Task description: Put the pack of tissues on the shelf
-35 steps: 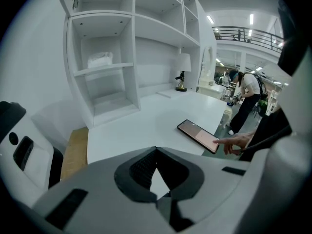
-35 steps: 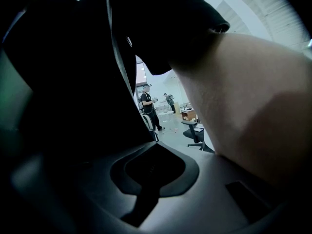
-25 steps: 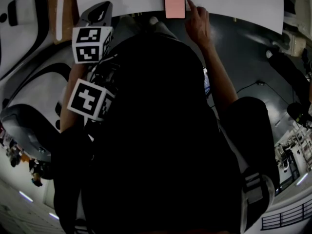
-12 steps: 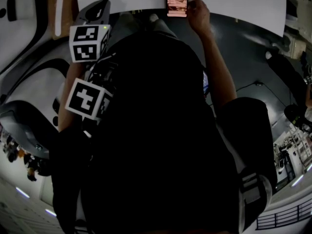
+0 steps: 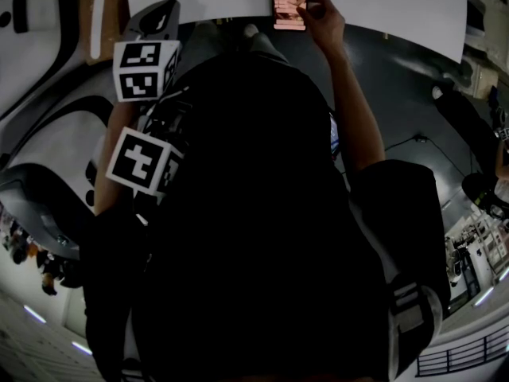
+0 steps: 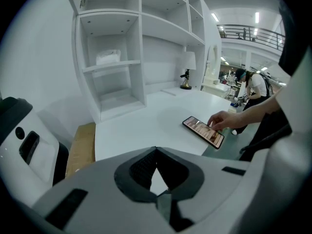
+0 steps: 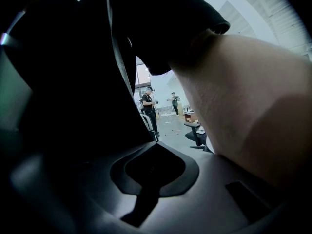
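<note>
Head view: our bare hand (image 5: 322,24) has a finger on the lit slim phone (image 5: 289,0) lying on the white table (image 5: 382,2). Left gripper view: left gripper (image 6: 158,191) clenched, nothing in it. The soft white pack of tissues (image 6: 108,56) sits on a ledge of the white shelf unit (image 6: 141,43) (well apart from us). Right gripper view: right gripper (image 7: 146,189) clenched empty too, beside our dark shirt (image 7: 63,72).

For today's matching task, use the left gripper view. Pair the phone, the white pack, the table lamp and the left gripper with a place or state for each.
1 phone
2 white pack
3 table lamp
4 left gripper

A on a shelf board
B jaws together, nothing between them
C standing at the far end of the table
D lying flat at the table's edge, touched by a hand

Pairs: 1-D, 2-A, 3-C, 4-B
</note>
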`<state>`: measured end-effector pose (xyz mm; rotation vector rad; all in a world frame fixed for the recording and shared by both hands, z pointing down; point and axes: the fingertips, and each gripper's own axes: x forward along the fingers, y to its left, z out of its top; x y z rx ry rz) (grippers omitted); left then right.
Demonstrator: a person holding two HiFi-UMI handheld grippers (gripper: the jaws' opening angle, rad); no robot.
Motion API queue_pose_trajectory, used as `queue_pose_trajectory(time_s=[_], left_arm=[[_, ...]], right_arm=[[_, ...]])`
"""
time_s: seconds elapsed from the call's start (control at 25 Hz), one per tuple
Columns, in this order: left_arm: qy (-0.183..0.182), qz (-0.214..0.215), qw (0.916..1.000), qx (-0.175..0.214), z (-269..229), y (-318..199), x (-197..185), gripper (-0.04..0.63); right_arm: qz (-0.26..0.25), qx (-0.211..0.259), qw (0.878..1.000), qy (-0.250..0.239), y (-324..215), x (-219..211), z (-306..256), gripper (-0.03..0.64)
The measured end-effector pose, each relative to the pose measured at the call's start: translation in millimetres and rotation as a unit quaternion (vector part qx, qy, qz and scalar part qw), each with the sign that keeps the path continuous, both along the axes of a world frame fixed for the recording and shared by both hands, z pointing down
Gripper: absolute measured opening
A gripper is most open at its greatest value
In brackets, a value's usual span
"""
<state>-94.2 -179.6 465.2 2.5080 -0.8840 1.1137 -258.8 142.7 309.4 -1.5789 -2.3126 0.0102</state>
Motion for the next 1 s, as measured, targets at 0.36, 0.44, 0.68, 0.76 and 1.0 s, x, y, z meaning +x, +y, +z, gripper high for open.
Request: queue_pose_trajectory(time_s=[0.36, 0.44, 0.68, 0.76, 1.0], left_arm=[[-0.002, -0.003, 1.0000, 0.000, 0.3, -0.7, -3.3, 0.011], [-0.002, -0.004, 1.0000, 0.001, 0.2, -0.3, -4.8, 0.010], [-0.003, -0.013, 0.9999, 0.001, 0.3, 0.0, -9.4, 0.011], [-0.003, -0.014, 0.9999, -0.001, 1.1, 0.9, -10.7, 0.011], [-0.006, -0.007, 1.0000, -0.002, 2.3, 2.0, -8.0, 0.010]], right_arm=[[-0.002, 0.000, 1.000, -0.002, 0.1, -1.3, 0.0, 0.018], [-0.004, 0.000, 1.000, -0.002, 1.2, -1.5, -0.2, 0.018], [-0.014, -0.003, 1.000, -0.003, 4.5, 0.3, -1.7, 0.018], [-0.016, -0.004, 1.000, -0.001, 4.9, -0.4, -1.5, 0.018], [-0.011, -0.008, 1.000, -0.001, 3.4, -0.7, -2.6, 0.018]])
